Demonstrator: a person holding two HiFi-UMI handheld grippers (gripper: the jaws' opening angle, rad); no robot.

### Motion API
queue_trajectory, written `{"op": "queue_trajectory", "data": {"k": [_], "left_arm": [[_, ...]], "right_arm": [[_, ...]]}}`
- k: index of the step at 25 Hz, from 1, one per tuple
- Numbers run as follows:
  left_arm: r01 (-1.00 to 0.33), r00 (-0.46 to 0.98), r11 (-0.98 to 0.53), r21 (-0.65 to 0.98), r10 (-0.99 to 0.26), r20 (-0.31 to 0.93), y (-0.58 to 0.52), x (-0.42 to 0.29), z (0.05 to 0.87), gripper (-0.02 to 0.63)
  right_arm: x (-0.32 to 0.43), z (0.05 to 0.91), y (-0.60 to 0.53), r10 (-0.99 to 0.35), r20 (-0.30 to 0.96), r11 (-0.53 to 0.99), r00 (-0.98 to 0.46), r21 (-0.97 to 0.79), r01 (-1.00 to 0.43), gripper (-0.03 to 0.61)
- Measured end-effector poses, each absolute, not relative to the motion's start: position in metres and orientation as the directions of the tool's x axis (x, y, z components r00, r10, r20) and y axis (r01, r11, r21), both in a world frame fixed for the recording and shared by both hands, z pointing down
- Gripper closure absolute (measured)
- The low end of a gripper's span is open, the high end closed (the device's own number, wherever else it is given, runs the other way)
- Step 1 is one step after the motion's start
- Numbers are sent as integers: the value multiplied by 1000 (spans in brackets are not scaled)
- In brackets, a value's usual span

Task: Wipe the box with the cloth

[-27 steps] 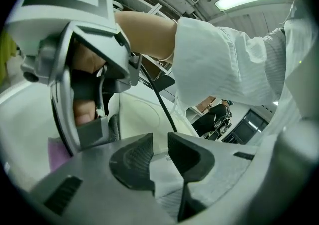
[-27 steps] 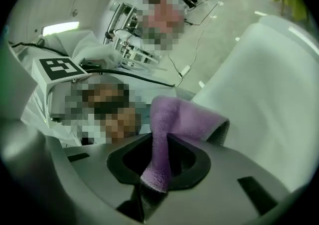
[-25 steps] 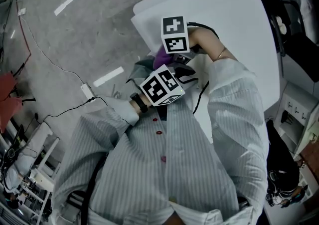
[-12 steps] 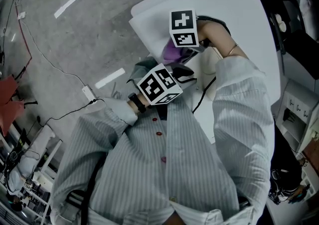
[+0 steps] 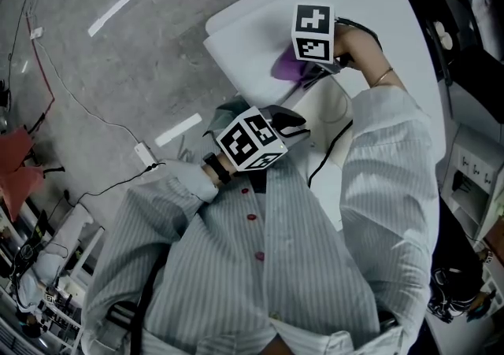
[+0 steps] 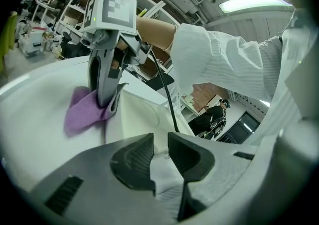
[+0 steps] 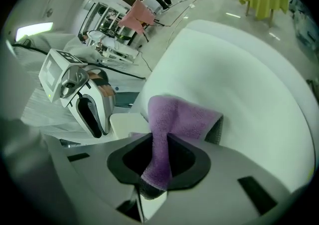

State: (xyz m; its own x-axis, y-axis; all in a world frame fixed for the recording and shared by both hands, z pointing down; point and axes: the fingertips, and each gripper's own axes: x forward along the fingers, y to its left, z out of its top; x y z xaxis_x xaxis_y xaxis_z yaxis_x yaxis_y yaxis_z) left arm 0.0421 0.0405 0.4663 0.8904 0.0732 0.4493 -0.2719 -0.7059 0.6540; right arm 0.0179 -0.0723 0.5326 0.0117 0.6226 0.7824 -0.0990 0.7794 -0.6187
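The right gripper (image 7: 158, 161) has its fingers closed on a purple cloth (image 7: 182, 116). The free end of the cloth lies on the white counter (image 7: 239, 79), just beside the box (image 6: 137, 119) (a cream one). The left gripper (image 6: 159, 155) has its fingers narrow, pinching the near edge of this box, close to the person's striped shirt (image 5: 276, 267).

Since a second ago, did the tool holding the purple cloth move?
Yes. The right tool, shut on the purple cloth, has slid farther from the person's body across the white table, up and right in the head view.
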Motion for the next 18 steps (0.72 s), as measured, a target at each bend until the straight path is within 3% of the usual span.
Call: {"op": "queue_trajectory", "data": {"k": [18], "left_arm": [[-226,894,-714,663,119,433,41,41,460,528]], "right_arm": [[67,530,-111,448,851,800,-274,-519,-301,499]]}}
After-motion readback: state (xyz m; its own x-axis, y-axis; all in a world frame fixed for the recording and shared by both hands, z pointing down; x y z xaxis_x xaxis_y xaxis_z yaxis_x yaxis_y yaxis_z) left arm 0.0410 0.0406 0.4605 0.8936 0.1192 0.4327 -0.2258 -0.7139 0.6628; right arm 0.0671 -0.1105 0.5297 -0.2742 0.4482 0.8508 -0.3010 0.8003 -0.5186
